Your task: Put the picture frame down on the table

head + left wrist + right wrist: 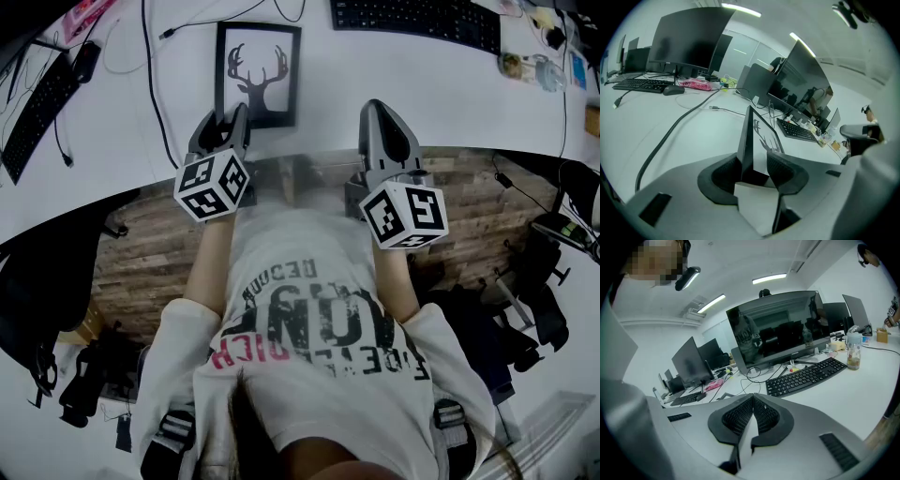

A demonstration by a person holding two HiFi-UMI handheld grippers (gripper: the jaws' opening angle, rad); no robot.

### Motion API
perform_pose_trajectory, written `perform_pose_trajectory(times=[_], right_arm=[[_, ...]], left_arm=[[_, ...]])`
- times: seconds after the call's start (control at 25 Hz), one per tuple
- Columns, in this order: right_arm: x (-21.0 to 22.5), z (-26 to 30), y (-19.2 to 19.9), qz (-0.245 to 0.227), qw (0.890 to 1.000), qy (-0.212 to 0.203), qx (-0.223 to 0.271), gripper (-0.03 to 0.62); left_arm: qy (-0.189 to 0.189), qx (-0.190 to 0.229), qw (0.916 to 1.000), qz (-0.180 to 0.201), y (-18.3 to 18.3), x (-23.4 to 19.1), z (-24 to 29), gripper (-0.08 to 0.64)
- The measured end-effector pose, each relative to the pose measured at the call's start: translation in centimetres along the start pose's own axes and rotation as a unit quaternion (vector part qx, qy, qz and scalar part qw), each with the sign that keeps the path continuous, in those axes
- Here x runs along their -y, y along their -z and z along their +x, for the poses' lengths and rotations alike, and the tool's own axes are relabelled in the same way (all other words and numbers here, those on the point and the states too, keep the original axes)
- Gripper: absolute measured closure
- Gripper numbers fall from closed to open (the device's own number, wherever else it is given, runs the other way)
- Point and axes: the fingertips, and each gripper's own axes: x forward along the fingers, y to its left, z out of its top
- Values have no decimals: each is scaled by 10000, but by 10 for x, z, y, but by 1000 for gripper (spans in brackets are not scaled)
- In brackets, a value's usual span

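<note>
The picture frame is black, with a deer-antler silhouette on white, and its face shows to the head view over the white table. My left gripper is shut on the frame's near lower-left edge. In the left gripper view the frame stands edge-on between the two pads, its antler print turned right. My right gripper hovers to the frame's right, near the table's front edge. Its jaws are shut with nothing between them.
A black keyboard lies at the back right, another keyboard and a mouse at the far left. A black cable runs beside the frame's left. A bottle stands far right. Monitors line the back.
</note>
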Motion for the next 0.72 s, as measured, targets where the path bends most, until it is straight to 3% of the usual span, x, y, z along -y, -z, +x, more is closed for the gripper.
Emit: perform_pose_trajectory(times=[0.72], right_arm=[[10,4,-5,40,10000,40,-4,591]], left_arm=[[-322,-205,9991,192,7,-16,13,338]])
